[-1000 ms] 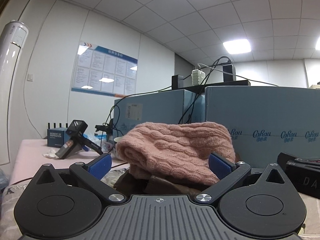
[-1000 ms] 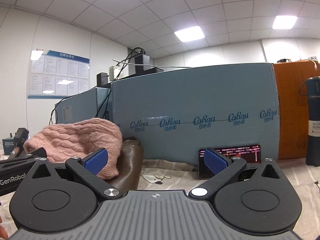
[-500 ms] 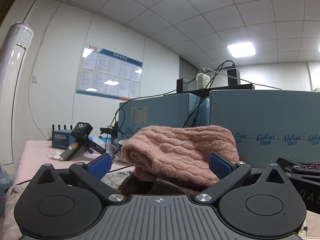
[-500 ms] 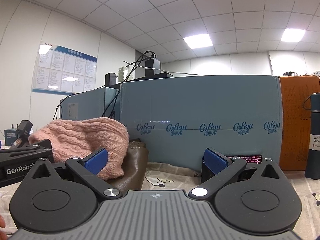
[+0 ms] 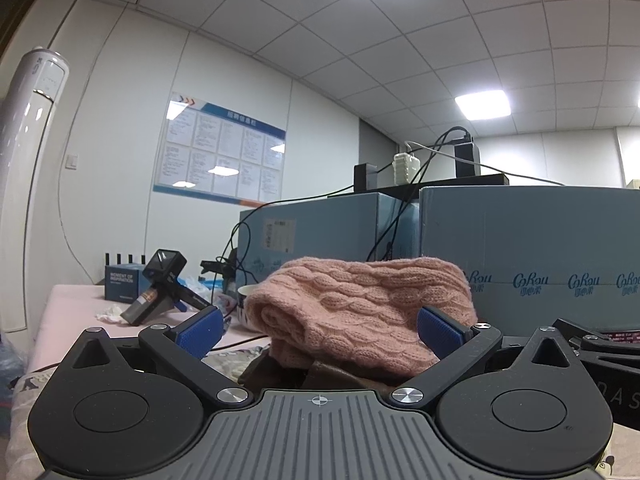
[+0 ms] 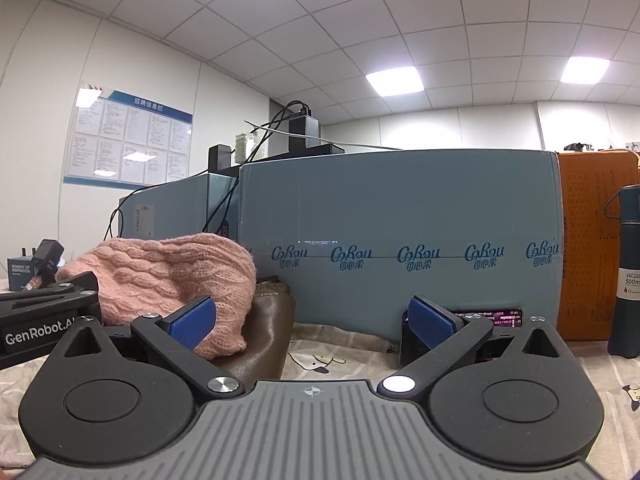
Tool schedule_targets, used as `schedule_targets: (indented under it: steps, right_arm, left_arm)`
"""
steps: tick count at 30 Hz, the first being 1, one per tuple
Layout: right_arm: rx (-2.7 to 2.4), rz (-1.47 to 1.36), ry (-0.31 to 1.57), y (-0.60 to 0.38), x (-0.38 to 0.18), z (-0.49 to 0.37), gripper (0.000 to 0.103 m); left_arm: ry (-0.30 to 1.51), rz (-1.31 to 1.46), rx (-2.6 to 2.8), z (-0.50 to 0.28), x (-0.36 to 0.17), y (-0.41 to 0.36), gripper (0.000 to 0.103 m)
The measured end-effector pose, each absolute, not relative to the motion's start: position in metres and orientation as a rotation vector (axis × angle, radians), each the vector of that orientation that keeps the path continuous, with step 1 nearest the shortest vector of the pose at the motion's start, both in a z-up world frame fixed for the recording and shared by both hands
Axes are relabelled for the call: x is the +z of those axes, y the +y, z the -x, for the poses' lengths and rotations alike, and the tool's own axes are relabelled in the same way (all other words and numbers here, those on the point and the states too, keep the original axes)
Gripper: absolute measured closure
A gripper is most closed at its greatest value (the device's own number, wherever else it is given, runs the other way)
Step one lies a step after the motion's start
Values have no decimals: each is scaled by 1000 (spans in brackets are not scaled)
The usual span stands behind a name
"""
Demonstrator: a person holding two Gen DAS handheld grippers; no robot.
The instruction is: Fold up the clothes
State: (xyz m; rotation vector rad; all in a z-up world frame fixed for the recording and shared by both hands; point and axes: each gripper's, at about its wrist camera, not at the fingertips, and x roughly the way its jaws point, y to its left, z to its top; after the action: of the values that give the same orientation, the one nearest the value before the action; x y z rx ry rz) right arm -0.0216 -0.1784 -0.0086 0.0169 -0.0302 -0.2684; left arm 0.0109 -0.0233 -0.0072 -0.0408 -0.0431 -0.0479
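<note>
A folded pink cable-knit sweater (image 5: 360, 308) lies on top of a brown leather garment (image 5: 320, 374) on the patterned table cover. My left gripper (image 5: 320, 330) is open and empty, low and just in front of the pile, its blue pads either side of the sweater in view. In the right wrist view the sweater (image 6: 160, 276) and brown garment (image 6: 256, 340) sit at the left. My right gripper (image 6: 312, 320) is open and empty, to the right of the pile, facing a blue box. The left gripper body (image 6: 44, 320) shows at the far left.
Large blue cardboard boxes (image 6: 400, 240) stand close behind the pile, with cables and chargers on top. An orange box (image 6: 584, 240), a dark vacuum bottle (image 6: 626, 280) and a phone (image 6: 496, 316) are at the right. A black handheld device (image 5: 160, 284) and small blue box (image 5: 124, 282) lie far left.
Both grippers have drawn back and tilted slightly upward; the pile sits a little lower and farther in both views. Both jaws stay open. The clothes have not moved.
</note>
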Motion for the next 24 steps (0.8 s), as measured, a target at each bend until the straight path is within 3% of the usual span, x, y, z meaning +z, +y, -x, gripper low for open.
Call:
schedule_targets:
  steps: [13,24]
  right_arm:
    - [-321,-16,-34,-183,-8,26,0]
    - [-272,-16,-26,-182,-8,25,0]
  left_arm:
    - [-116,50,103,4,-4,-15,0]
    - [-45,32,103,-7,-6,-15,0]
